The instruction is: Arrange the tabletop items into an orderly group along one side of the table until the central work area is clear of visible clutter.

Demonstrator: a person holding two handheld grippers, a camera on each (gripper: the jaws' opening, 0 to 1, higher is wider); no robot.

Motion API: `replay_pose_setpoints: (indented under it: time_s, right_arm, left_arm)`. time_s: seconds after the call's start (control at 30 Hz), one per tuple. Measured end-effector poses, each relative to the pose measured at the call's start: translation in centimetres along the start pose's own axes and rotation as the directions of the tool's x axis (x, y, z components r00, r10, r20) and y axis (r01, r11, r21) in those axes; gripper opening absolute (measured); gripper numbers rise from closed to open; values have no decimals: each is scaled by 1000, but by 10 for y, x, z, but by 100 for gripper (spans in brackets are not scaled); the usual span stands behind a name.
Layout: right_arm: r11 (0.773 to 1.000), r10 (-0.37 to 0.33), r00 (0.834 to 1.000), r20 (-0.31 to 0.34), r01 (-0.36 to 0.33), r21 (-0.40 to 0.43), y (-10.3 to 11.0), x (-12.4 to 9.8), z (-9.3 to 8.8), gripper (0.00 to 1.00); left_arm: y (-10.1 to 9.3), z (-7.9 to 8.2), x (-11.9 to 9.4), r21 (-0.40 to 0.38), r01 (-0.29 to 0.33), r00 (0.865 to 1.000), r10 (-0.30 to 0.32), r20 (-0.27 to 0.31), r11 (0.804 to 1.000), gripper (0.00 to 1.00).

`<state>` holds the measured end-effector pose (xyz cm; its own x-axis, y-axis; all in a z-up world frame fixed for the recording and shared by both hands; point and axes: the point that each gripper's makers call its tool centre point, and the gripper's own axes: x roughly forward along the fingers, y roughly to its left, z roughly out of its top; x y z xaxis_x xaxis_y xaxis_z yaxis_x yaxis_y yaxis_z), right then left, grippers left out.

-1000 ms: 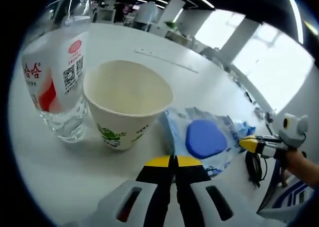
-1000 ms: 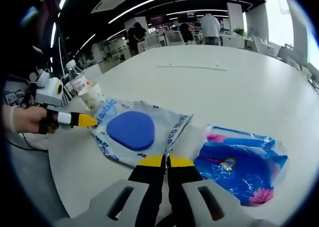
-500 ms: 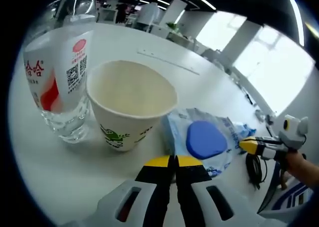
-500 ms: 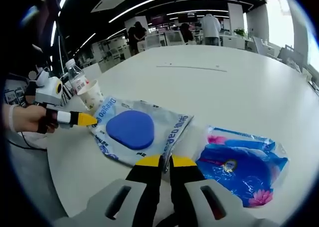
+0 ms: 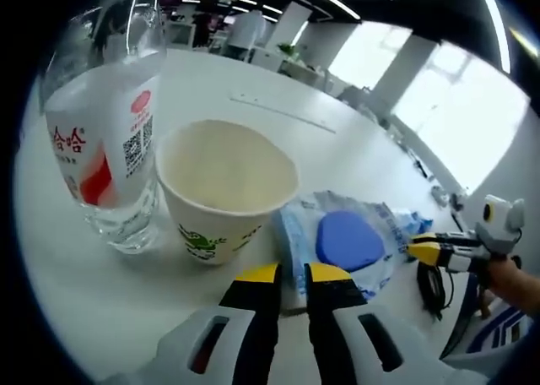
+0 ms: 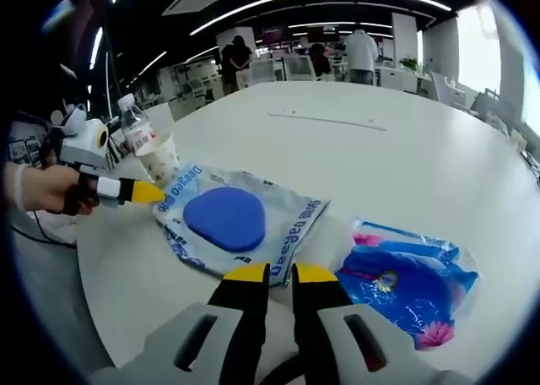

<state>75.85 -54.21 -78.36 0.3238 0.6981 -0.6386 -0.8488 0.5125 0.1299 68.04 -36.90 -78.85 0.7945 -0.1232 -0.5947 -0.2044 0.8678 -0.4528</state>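
A clear water bottle (image 5: 101,149) with a red-and-white label stands next to a white paper cup (image 5: 224,191). Right of the cup lies a wipes pack with a blue lid (image 5: 346,241). My left gripper (image 5: 293,275) is low in front of the cup and the pack's near corner, jaws a little apart with nothing gripped. In the right gripper view the wipes pack (image 6: 224,220) lies ahead and a blue tissue pack (image 6: 405,284) lies to its right. My right gripper (image 6: 281,275) is open at the wipes pack's near edge. The left gripper (image 6: 131,191) reaches in from the left.
The white table (image 6: 405,157) stretches far beyond the items, with a thin strip (image 6: 325,119) lying on it. The bottle (image 6: 135,132) and cup (image 6: 160,157) stand near the table's left edge. A black cable (image 5: 430,284) lies by the right gripper (image 5: 439,250). People stand far behind.
Both grippers' jaws were pressed together and have now parted a little. The left gripper view has shifted slightly. The items lie where they were.
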Motion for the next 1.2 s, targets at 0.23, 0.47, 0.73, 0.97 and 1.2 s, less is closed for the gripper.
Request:
replay_pose_setpoints:
  time_s: [0.23, 0.47, 0.73, 0.97, 1.2]
  right_arm:
    - [999, -12, 1000, 9, 12, -38, 4, -12, 3, 7]
    - [999, 23, 999, 37, -21, -46, 7, -17, 8, 10]
    - [994, 71, 997, 30, -68, -87, 18, -21, 6, 27]
    - [994, 85, 996, 20, -83, -66, 23, -28, 1, 44]
    - [991, 106, 994, 18, -104, -87, 32, -42, -3, 60]
  left_arm:
    - [-3, 4, -10, 34, 20, 1000, -21, 17, 999, 7]
    - [-7, 7, -26, 150, 50, 998, -54, 24, 987, 11]
    - [-17, 5, -39, 219, 113, 993, -114, -7, 969, 31]
    - [-11, -1, -53, 225, 125, 992, -122, -28, 966, 49]
    - [-8, 0, -70, 267, 128, 992, -125, -29, 955, 64]
